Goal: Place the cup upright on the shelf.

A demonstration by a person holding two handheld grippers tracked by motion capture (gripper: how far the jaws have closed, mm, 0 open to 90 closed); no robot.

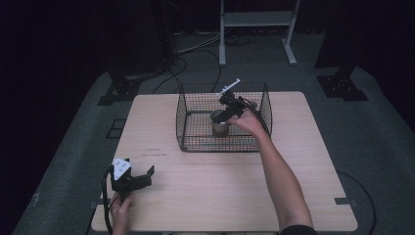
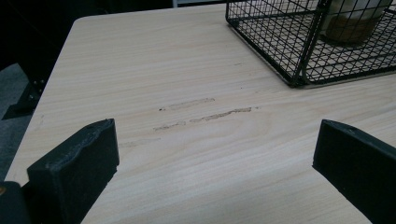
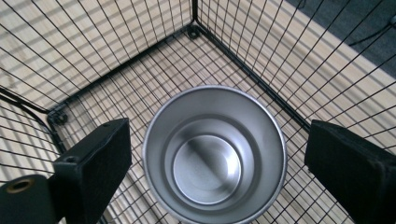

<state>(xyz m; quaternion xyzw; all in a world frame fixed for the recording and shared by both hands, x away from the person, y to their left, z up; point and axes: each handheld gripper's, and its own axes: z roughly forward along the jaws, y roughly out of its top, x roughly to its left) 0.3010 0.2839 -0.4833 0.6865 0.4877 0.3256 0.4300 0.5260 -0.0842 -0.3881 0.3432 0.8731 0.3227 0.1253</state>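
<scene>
Steel cup (image 3: 215, 154) standing upright on the floor of the black wire basket (image 1: 185, 117), and the right tongs (image 1: 226, 113) hover over it, jaws spread wide on either side of its rim with clear gaps, not touching. No brand, no label, no writing readable on the cup or anywhere else. Left tongs (image 1: 142, 177) sit low near the worktop's (image 1: 215, 191) front left corner, jaws wide and holding nothing. Pale wood-grain worktop, a few scuff marks (image 2: 205, 112) ahead of the left tongs. Around it: grey carpet, cables (image 1: 195, 49), a white frame's legs (image 1: 257, 29) behind, dark room.
</scene>
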